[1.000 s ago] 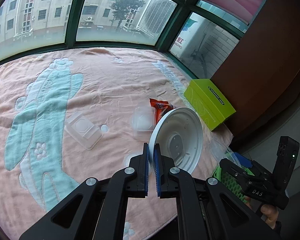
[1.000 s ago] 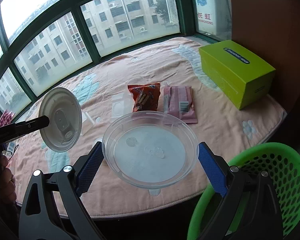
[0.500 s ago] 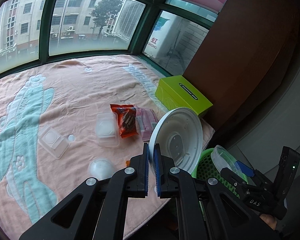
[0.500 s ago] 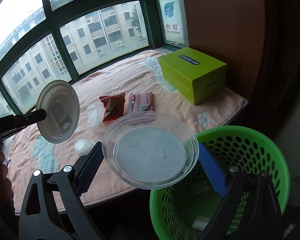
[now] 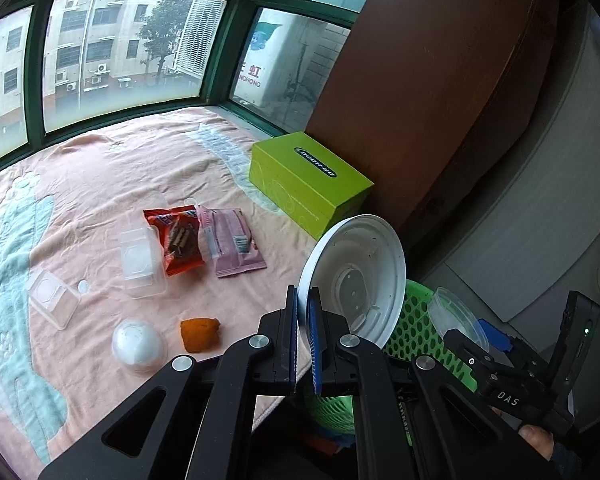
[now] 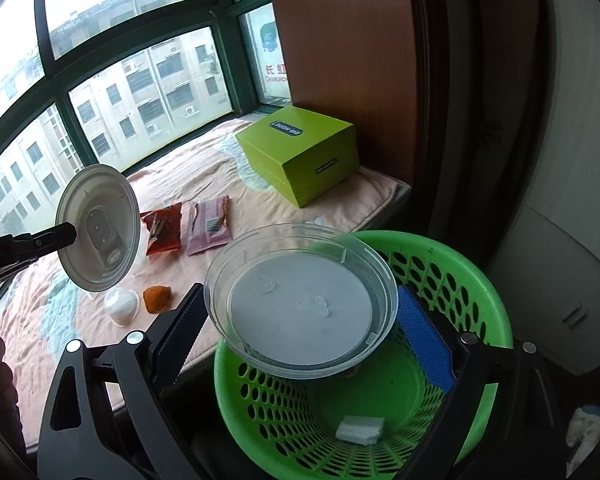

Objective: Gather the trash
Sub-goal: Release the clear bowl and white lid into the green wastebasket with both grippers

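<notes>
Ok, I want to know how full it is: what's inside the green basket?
In the right wrist view the green basket holds a small white block on its floor. The clear bowl, gripped by the right gripper, hangs over the opening and hides part of the floor.

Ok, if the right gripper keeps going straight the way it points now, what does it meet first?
Probably the green basket: the right gripper, shut on the clear bowl, aims down into it. The bowl looks to be above the rim; depth is unclear.
</notes>
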`<state>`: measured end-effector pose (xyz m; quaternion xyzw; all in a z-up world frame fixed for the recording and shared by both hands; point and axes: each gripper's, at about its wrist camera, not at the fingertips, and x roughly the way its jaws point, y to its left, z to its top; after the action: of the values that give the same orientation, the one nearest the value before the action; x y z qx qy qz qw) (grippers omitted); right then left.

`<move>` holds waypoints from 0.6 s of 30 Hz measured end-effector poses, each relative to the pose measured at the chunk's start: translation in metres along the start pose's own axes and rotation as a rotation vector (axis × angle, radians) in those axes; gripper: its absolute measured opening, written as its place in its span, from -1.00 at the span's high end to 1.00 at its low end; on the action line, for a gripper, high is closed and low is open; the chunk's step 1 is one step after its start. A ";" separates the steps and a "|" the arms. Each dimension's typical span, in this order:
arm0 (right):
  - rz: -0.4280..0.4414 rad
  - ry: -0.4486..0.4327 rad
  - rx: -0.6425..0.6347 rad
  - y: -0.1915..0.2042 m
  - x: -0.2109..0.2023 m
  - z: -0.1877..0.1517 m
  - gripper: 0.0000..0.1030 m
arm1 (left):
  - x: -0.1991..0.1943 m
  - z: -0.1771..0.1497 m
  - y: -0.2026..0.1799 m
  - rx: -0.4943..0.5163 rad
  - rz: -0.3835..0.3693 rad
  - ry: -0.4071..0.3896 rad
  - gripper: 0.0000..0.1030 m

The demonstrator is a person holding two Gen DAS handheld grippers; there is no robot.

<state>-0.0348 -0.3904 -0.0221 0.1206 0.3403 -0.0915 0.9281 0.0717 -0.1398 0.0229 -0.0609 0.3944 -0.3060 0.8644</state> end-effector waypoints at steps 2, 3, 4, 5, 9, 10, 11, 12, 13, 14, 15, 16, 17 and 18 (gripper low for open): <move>-0.023 -0.004 0.005 -0.005 -0.003 -0.003 -0.79 | 0.003 -0.002 -0.007 0.012 -0.009 0.008 0.89; -0.031 -0.003 0.006 -0.007 -0.004 -0.004 -0.79 | 0.005 -0.002 -0.011 0.017 -0.014 0.011 0.89; -0.042 -0.004 0.008 -0.009 -0.005 -0.006 -0.79 | 0.007 -0.002 -0.014 0.022 -0.018 0.015 0.89; -0.053 -0.005 0.009 -0.011 -0.006 -0.007 -0.79 | 0.008 -0.003 -0.017 0.028 -0.022 0.018 0.89; -0.074 -0.005 0.011 -0.017 -0.009 -0.012 -0.79 | 0.013 -0.004 -0.029 0.049 -0.036 0.027 0.89; -0.079 -0.005 0.011 -0.018 -0.010 -0.013 -0.79 | 0.014 -0.004 -0.031 0.053 -0.038 0.030 0.89; -0.082 -0.004 0.012 -0.020 -0.009 -0.013 -0.79 | 0.016 -0.004 -0.034 0.057 -0.040 0.033 0.89; -0.083 -0.004 0.015 -0.021 -0.011 -0.014 -0.79 | 0.017 -0.004 -0.036 0.060 -0.043 0.037 0.89; -0.083 -0.003 0.019 -0.022 -0.011 -0.014 -0.80 | 0.018 -0.005 -0.039 0.064 -0.046 0.040 0.89; -0.084 -0.003 0.023 -0.024 -0.012 -0.015 -0.80 | 0.020 -0.005 -0.041 0.069 -0.048 0.044 0.89; -0.085 -0.002 0.027 -0.025 -0.012 -0.015 -0.80 | 0.021 -0.006 -0.044 0.073 -0.050 0.048 0.89; -0.086 -0.003 0.030 -0.026 -0.012 -0.016 -0.81 | 0.023 -0.007 -0.047 0.077 -0.051 0.053 0.89; -0.087 -0.002 0.034 -0.028 -0.012 -0.016 -0.81 | 0.025 -0.007 -0.049 0.081 -0.053 0.057 0.89; -0.085 0.002 0.038 -0.029 -0.011 -0.016 -0.81 | 0.027 -0.008 -0.051 0.085 -0.055 0.062 0.89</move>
<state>-0.0601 -0.4123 -0.0313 0.1237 0.3441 -0.1373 0.9206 0.0546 -0.1955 0.0177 -0.0255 0.4056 -0.3479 0.8449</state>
